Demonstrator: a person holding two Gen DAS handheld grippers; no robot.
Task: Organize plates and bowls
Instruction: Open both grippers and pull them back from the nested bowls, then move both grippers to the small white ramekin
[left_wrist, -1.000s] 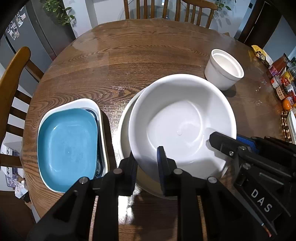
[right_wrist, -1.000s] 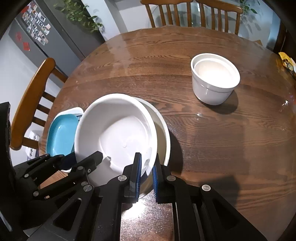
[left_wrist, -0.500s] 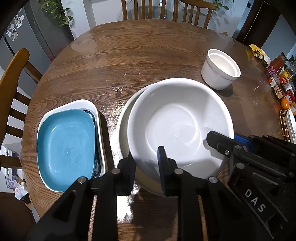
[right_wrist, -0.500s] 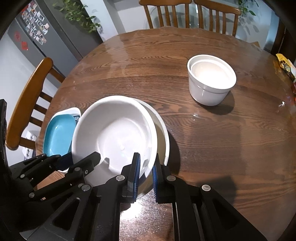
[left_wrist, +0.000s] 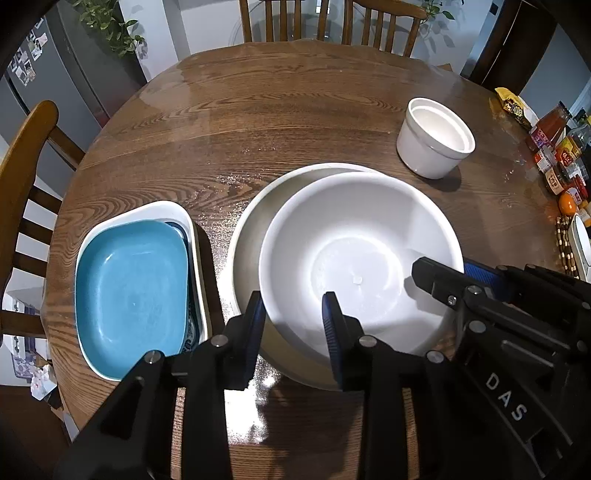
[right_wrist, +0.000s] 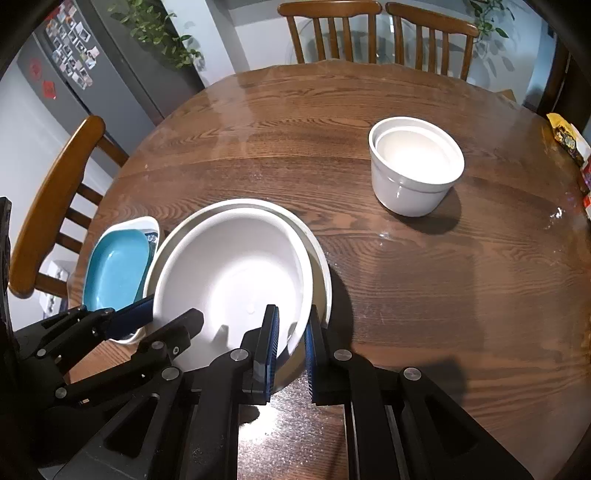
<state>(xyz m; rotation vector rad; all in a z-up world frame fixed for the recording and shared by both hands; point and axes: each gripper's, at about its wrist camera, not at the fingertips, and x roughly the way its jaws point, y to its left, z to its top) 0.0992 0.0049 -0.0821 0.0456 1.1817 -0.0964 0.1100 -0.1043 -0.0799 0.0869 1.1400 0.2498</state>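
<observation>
On the near part of the round wooden surface (left_wrist: 295, 110), a white bowl (left_wrist: 358, 266) sits nested inside a wider white bowl (left_wrist: 247, 236). Its near rim passes between the fingers of the left tongs (left_wrist: 293, 317), whose jaws are opening, the pads standing apart from the wall on both sides. Its right-hand rim is pinched by the right tongs (right_wrist: 291, 332), nearly closed on it. Just beside the nested pair lies a blue dish (left_wrist: 133, 291) inside a white rectangular dish (left_wrist: 162, 210). Well apart, farther back, stands a small deep white bowl (right_wrist: 413, 170).
</observation>
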